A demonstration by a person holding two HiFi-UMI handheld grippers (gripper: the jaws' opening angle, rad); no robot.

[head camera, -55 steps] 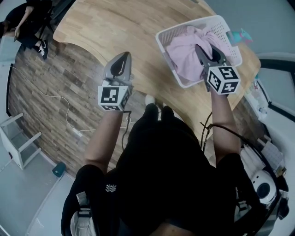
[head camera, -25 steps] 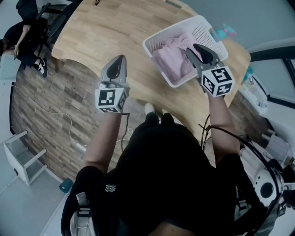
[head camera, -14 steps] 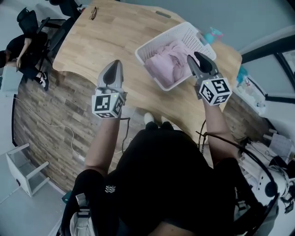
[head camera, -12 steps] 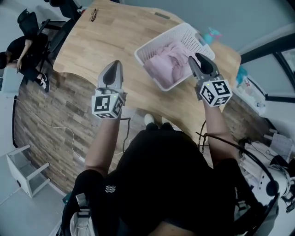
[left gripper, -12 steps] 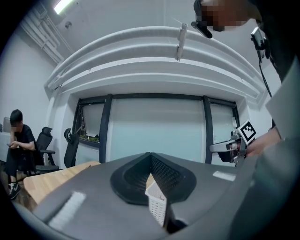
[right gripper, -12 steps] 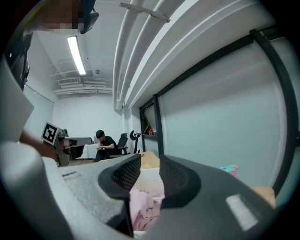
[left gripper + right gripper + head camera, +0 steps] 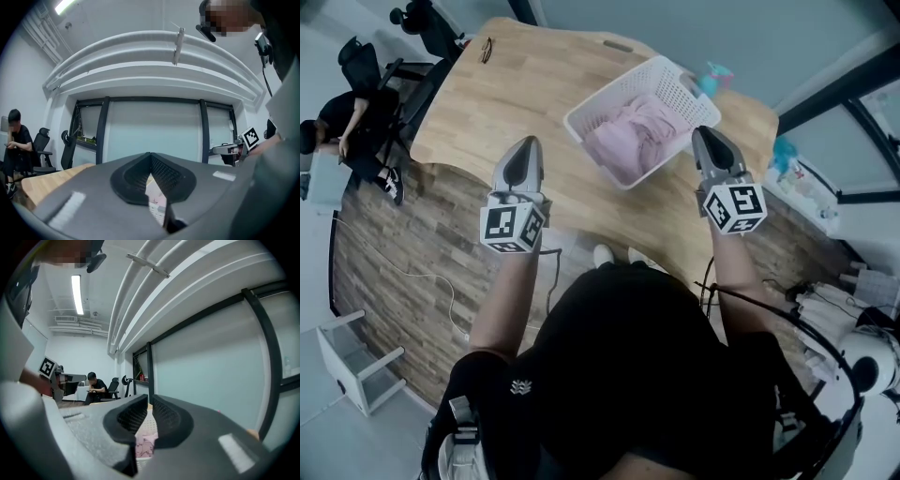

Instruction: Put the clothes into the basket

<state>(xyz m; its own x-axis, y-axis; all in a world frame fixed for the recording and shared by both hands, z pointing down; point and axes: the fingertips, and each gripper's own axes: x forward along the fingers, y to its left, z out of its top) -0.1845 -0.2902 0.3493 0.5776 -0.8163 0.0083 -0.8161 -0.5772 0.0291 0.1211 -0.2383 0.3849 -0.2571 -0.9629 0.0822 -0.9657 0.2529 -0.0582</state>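
Observation:
A white slotted basket (image 7: pixel 673 86) stands on the wooden table (image 7: pixel 516 94) with pink clothes (image 7: pixel 630 142) heaped inside it. My right gripper (image 7: pixel 704 134) hovers just off the basket's near right corner, above the table. Its jaws are closing to a narrow slit with nothing between them. Through that slit the right gripper view (image 7: pixel 150 398) shows the basket (image 7: pixel 149 426) and the pink clothes (image 7: pixel 143 444) below. My left gripper (image 7: pixel 524 143) hangs over the table's front edge, left of the basket. Its tips (image 7: pixel 150 154) meet, and it holds nothing.
A teal spray bottle (image 7: pixel 715 75) stands behind the basket, and another bottle (image 7: pixel 782 150) sits off the table's right end. A pair of glasses (image 7: pixel 485 49) lies at the far left of the table. A seated person (image 7: pixel 337 141) is at the left. A white stool (image 7: pixel 347 361) stands on the floor.
My right gripper has come up out of the basket and back toward me, leaving the pink clothes inside, and its jaws have narrowed. The left gripper has stayed in place.

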